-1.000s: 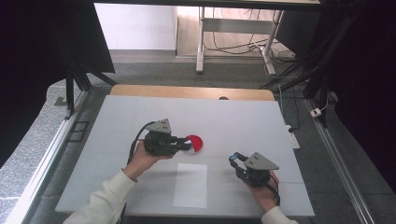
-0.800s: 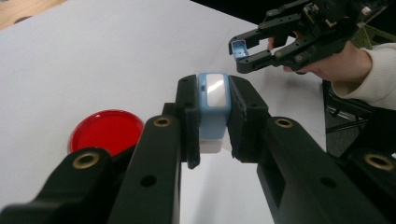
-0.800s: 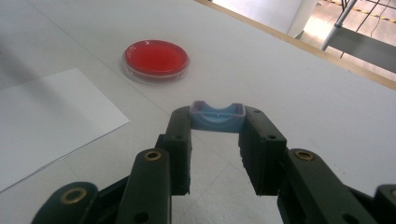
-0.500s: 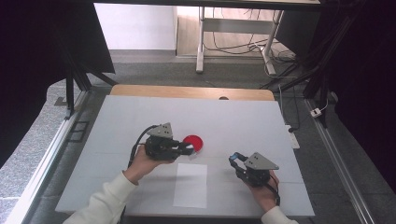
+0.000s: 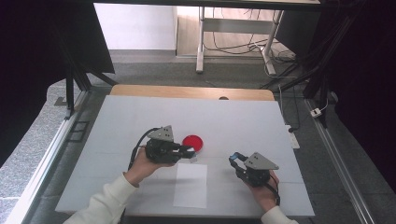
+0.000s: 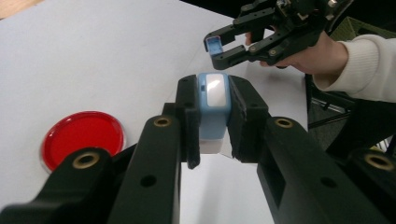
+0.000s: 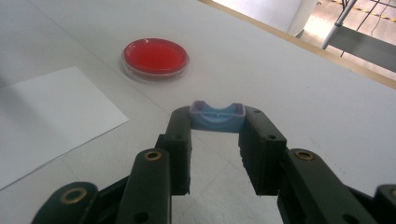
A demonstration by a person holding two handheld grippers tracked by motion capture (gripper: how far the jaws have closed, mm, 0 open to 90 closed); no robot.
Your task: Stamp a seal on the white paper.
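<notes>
Blue blocks sit clamped in both our tools: the left gripper [image 6: 212, 123] pinches a tall blue piece [image 6: 213, 105] between its jaws. Our right gripper [image 7: 217, 140] grips a small curved blue cap [image 7: 218, 116] at its tips, near the red dish [image 7: 155, 58].

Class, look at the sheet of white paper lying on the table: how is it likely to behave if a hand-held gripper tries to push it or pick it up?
The white paper lies flat and thin on the table, so it probably droops when lifted by one edge. Flush with the surface, its edge looks hard to get under. On the smooth tabletop it likely slides rather than stays put when pushed.
</notes>
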